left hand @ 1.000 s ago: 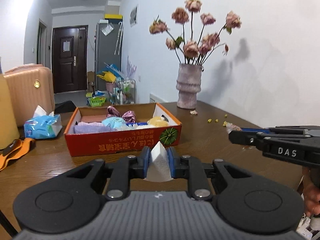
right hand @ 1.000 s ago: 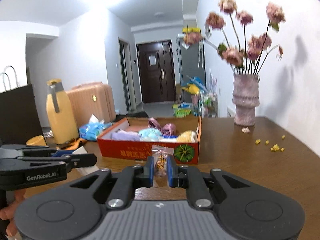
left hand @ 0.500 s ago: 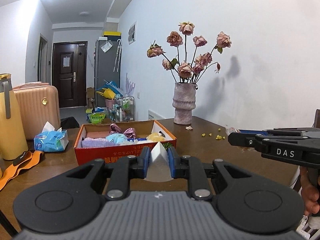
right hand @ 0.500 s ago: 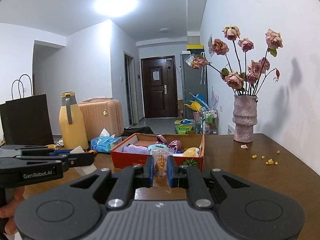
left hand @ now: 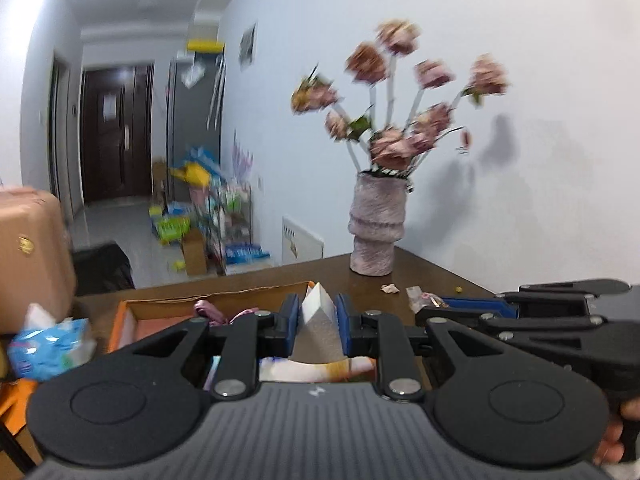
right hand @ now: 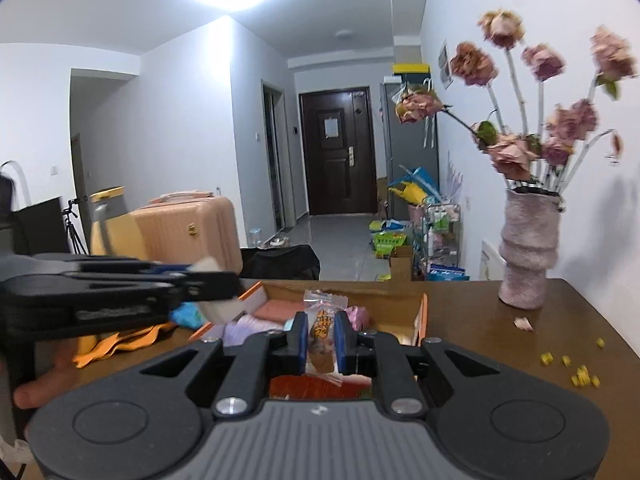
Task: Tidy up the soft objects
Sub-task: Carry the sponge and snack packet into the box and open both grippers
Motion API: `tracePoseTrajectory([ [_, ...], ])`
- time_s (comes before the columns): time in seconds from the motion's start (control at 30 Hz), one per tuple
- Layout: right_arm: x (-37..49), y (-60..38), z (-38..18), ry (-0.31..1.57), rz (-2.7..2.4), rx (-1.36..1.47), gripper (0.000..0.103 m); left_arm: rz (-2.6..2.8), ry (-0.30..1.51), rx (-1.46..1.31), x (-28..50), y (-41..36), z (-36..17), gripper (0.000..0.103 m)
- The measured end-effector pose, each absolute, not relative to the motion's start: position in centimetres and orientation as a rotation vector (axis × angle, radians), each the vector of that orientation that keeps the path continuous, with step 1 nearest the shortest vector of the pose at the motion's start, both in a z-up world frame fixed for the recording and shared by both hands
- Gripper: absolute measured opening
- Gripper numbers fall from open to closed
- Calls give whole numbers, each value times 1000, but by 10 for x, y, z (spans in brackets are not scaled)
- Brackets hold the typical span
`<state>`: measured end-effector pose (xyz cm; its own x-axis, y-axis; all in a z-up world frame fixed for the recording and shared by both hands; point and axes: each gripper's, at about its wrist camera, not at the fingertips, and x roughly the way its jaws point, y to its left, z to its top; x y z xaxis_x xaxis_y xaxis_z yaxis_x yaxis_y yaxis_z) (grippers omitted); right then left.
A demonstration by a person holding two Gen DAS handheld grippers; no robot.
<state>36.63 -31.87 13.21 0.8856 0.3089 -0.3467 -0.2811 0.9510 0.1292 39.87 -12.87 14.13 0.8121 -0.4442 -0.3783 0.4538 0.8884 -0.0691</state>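
Both grippers are held above the orange cardboard box, each closed on one item. Between the blue pads of the left gripper a white wedge-shaped sponge is clamped, its point upward, at lower centre of the left wrist view. Between the pads of the right gripper a clear-wrapped snack packet with orange print is clamped upright, at lower centre of the right wrist view. The box is seen directly behind and below both sets of fingers; soft items in pink, lilac and pale blue are visible inside it, and a pink fabric piece is seen at the box's far edge in the left wrist view. The right gripper is also seen at the right edge of the left wrist view, and the left gripper at the left edge of the right wrist view, with the sponge showing at its tip. A pink vase with dried roses is located on the brown table in the right half of both views, near the wall. A blue tissue pack is seen at lower left of the left wrist view. Small yellow crumbs are scattered on the table at lower right of the right wrist view. Both views are blurred.
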Motion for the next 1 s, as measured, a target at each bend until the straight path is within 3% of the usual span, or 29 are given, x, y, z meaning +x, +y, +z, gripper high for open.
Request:
tracePoseTrajectory([
  [0.23, 524, -322, 108, 523, 261, 44, 13, -441, 561, 3, 560, -164, 102, 20],
  [0.47, 620, -326, 46, 611, 168, 24, 17, -407, 692, -52, 650, -168, 33, 23],
  [0.53, 633, -328, 31, 623, 146, 18, 20, -388, 696, -45, 661, -167, 20, 27],
  [0.67, 644, -342, 16, 615, 141, 81, 35, -366, 732, -110, 675, -154, 6, 49],
  [0.73, 644, -345, 15, 618, 140, 82, 41, -370, 725, -112, 677, -149, 5, 55],
  [0.8, 643, -345, 14, 614, 135, 75, 41, -359, 707, -110, 675, -147, 6, 64],
  [1.0, 638, -355, 32, 600, 94, 55, 42, -373, 665, -70, 662, -144, 25, 67],
])
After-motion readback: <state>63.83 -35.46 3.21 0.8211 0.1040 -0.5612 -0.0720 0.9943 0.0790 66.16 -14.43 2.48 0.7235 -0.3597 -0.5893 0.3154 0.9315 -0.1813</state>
